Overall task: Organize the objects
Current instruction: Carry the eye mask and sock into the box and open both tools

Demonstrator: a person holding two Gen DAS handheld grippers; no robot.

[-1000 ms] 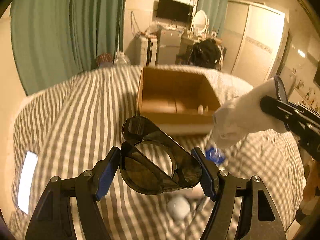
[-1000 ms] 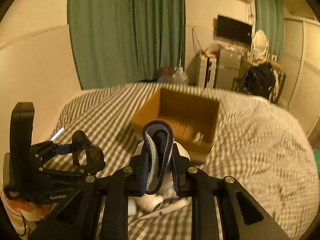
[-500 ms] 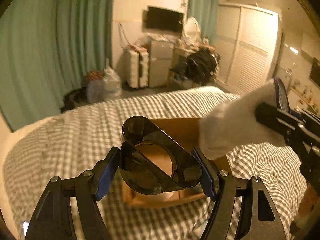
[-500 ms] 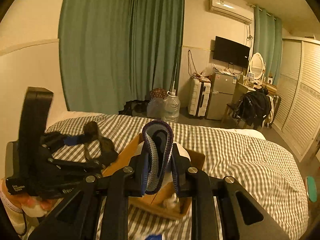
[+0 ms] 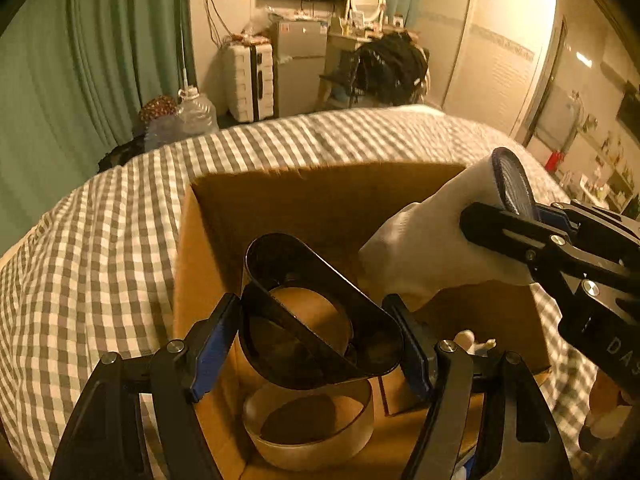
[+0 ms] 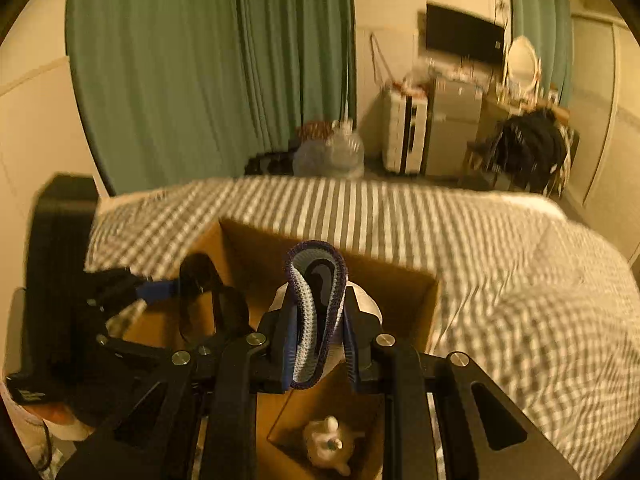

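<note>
Checked grey-and-white bedcover (image 5: pixel 100 248) fills the left of the left wrist view; on it stands an open brown cardboard box (image 5: pixel 208 240). Left gripper (image 5: pixel 320 340) hangs over the box's left half, jaws spread wide and clamped on a dark smoked-plastic container with a rounded, teardrop-shaped rim (image 5: pixel 316 320). Directly below it in the box sits a shallow tan round bowl (image 5: pixel 308 436). Further right on the box floor lies a small white figurine (image 5: pixel 474 346). Right gripper (image 6: pixel 316 344) has its jaws pinched fully together on the blue-and-white knitted cuff of a white sock (image 5: pixel 432 248), whose toe end hangs over the box's right half, not touching the bottom.

Risks, as judged:
- Dark container is tilted in the pads; letting go from this height could drop it onto the bowl's rim, so it tips or knocks the bowl.
- Sock and container are close together above the box; loose fabric could brush or drape over the container or snag the left fingers.
- Sock released too near the right wall may hang over the edge rather than fall inside.
</note>
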